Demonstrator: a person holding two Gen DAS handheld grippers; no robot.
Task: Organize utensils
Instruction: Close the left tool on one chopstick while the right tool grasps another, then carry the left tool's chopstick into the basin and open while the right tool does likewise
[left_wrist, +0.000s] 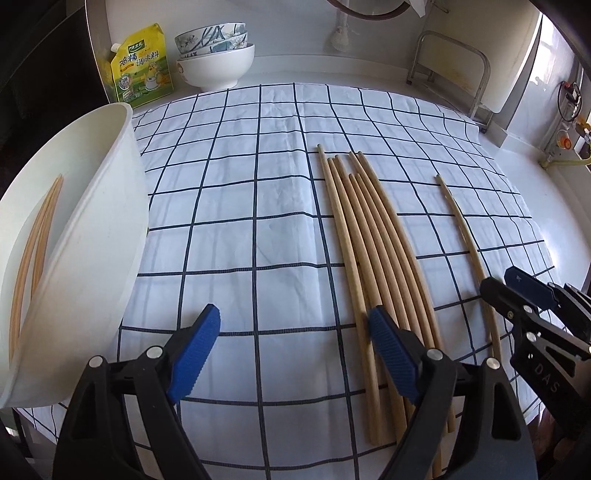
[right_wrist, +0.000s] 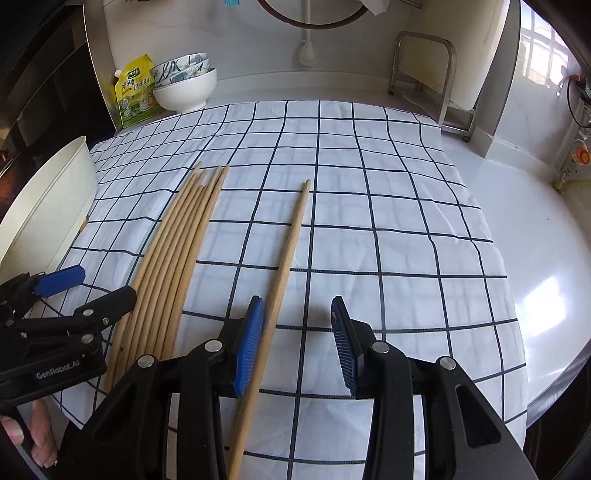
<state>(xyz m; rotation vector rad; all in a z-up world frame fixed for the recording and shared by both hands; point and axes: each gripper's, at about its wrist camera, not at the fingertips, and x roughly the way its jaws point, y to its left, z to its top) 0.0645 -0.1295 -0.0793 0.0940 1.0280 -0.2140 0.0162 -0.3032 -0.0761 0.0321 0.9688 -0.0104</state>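
Between right hand-held gripper (right_wrist: 297, 345) fingers: lone chopstick (right_wrist: 286, 258), just inside left pad, untouched; jaws partly open, nothing gripped. Left of it: bundle (right_wrist: 173, 266) of loose chopsticks on checked cloth (right_wrist: 388, 240). Left hand-held gripper (left_wrist: 293, 354) wide open, empty, right finger over bundle's near ends. Far left of it: white bin (left_wrist: 92, 229), tilted, two chopsticks (left_wrist: 35, 254) inside. Progress, by my reading: early. Two binned, bundle plus lone one left on tabletop (right_wrist: 535, 229).
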